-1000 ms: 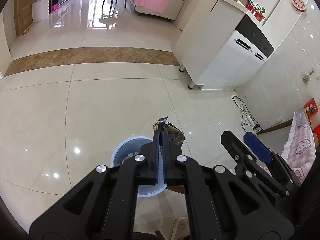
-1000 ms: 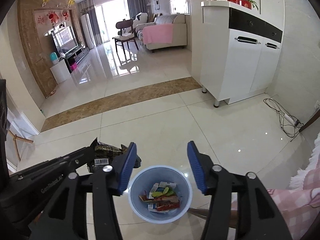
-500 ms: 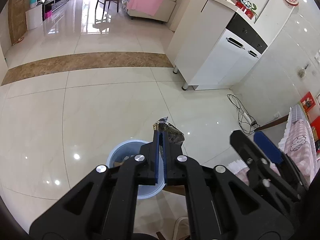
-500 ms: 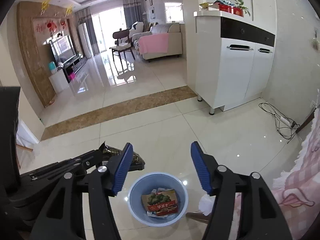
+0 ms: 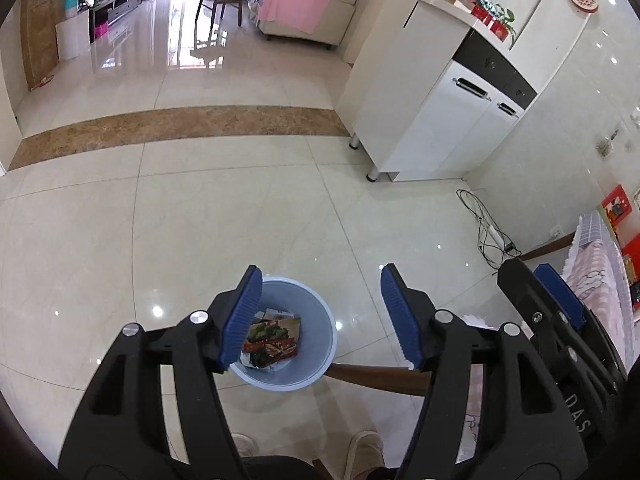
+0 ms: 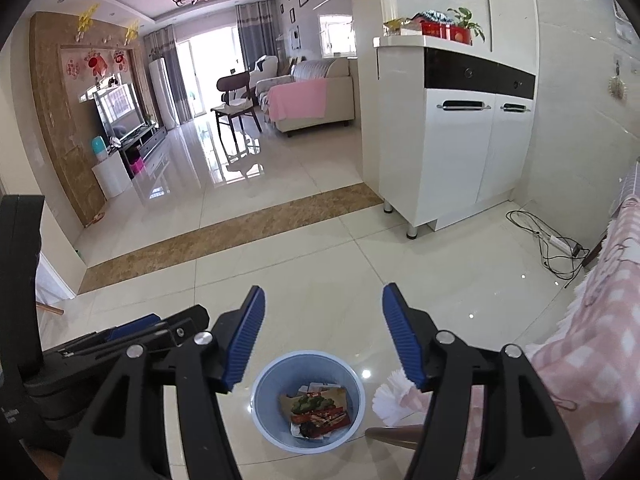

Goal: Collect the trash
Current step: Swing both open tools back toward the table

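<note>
Nearest, the left tongs (image 5: pixel 321 280) hang above the bin (image 5: pixel 320 320) with their jaws opening and nothing between them; the pads look down over its rim, a pose that suits letting trash fall straight in. The right tongs (image 6: pixel 323 298) stand spread and empty too, aimed over the same bin (image 6: pixel 264 384) from the other side. The bin sits on the floor (image 5: pixel 200 220) close to the person's shoes (image 5: pixel 362 448), beside a wooden leg (image 5: pixel 376 374) under a pink checked cloth (image 6: pixel 580 360). Inside it lie wrappers (image 6: pixel 316 410): a red and green pack on top, and smaller scraps beneath that are hard to tell apart. The left tongs' own finger covers part of the bin in the left view. Farther off stand a white cabinet (image 6: pixel 460 152), a cable (image 6: pixel 552 244) on the floor and a sofa (image 6: pixel 312 96).
</note>
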Demonstrator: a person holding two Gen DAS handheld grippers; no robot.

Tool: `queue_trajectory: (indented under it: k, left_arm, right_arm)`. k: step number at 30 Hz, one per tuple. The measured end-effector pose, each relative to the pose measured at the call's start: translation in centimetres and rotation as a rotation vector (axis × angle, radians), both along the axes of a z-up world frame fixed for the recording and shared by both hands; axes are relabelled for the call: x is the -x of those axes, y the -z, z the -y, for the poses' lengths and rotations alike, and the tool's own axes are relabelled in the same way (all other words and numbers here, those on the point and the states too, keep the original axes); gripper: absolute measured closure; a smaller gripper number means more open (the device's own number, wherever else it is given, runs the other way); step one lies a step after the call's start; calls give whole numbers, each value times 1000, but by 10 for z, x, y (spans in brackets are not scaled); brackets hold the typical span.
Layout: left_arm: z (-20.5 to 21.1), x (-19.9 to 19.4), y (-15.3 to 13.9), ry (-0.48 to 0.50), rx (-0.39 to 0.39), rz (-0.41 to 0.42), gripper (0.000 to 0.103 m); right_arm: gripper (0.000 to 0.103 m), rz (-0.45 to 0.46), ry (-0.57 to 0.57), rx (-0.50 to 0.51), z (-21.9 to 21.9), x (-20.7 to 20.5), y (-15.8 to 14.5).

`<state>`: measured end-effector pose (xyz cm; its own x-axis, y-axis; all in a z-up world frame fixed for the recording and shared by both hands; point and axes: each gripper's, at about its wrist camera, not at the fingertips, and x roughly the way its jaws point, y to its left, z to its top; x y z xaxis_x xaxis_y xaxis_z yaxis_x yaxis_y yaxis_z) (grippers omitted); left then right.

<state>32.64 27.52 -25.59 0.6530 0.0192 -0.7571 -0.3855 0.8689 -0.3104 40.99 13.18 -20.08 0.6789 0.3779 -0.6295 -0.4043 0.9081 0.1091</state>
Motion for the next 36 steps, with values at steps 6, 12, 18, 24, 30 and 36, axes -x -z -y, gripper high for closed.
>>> queue_trajectory:
  k: [6,12,18,24,30,36]
  left_arm:
    - [17,14,-32,21,-35,54,42]
    - [42,36,-74,46,-93,131,42]
    - [80,65,-112,88,-142,221,39]
    - [129,90,-139,173,-184,280,36]
    - [190,113,-154,292,-211,319,34]
    - [247,133,-159,411,-210,330,33]
  right_arm:
    - [42,42,14,-12,14,19,-24]
    - [41,94,53,-42,44,47,-53]
    - [38,149,117,-78,86,82,-86]
    - [37,190,191,-105,139,125,-105]
    - [36,217,294,-140,198,166,-111]
    - [36,229,404,-134,259,202,-114]
